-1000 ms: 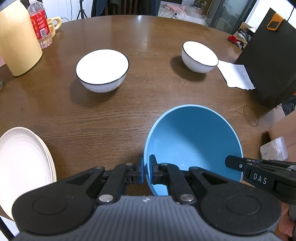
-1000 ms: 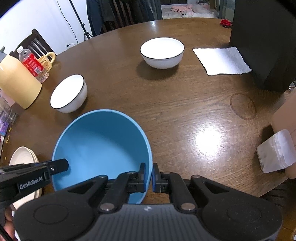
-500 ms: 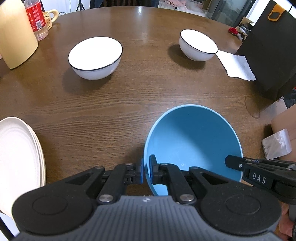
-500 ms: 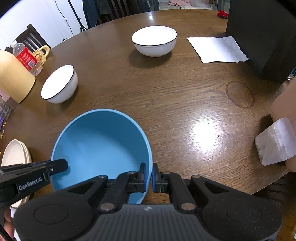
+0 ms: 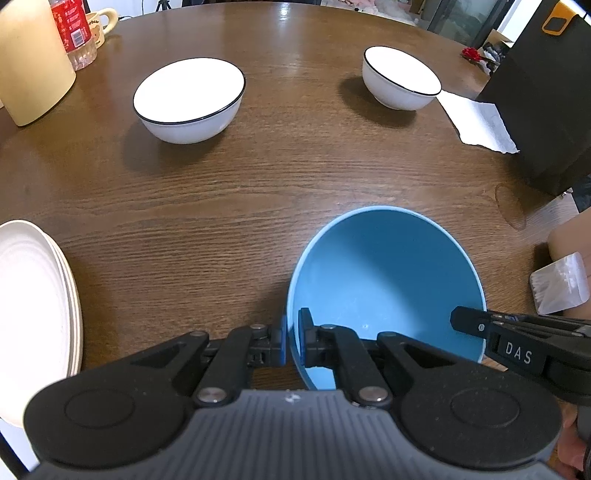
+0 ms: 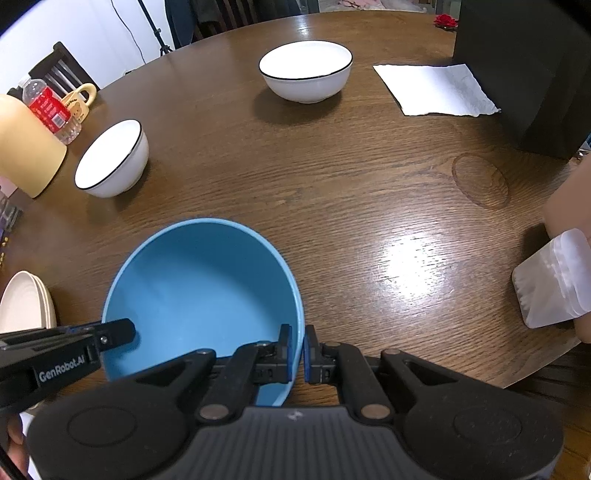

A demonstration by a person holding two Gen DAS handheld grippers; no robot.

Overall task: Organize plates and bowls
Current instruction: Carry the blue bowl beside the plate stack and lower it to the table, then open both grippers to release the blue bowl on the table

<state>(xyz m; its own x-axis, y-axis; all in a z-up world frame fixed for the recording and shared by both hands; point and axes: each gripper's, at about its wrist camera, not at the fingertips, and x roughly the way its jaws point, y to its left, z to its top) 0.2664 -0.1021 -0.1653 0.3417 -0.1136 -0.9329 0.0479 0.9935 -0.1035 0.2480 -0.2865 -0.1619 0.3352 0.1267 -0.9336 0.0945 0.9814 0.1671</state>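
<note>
A large blue bowl (image 5: 384, 280) (image 6: 199, 288) is held by both grippers over the near part of the round wooden table. My left gripper (image 5: 291, 332) is shut on its left rim. My right gripper (image 6: 297, 349) is shut on its right rim. Two white bowls with black rims stand farther back: a wide one (image 5: 189, 99) (image 6: 306, 70) and a smaller one (image 5: 400, 78) (image 6: 110, 160). A stack of cream plates (image 5: 33, 314) (image 6: 26, 306) lies at the near left edge.
A beige jug (image 5: 31, 62), a water bottle (image 5: 75, 33) and a mug (image 5: 101, 20) stand at the back left. A white napkin (image 6: 436, 88) lies beside a black box (image 6: 524, 70) on the right. A clear plastic tub (image 6: 554, 282) sits at the near right edge.
Both grippers have sunk a little toward the table with the blue bowl. The white bowls and the table now look nearer. Both grips are unchanged.
</note>
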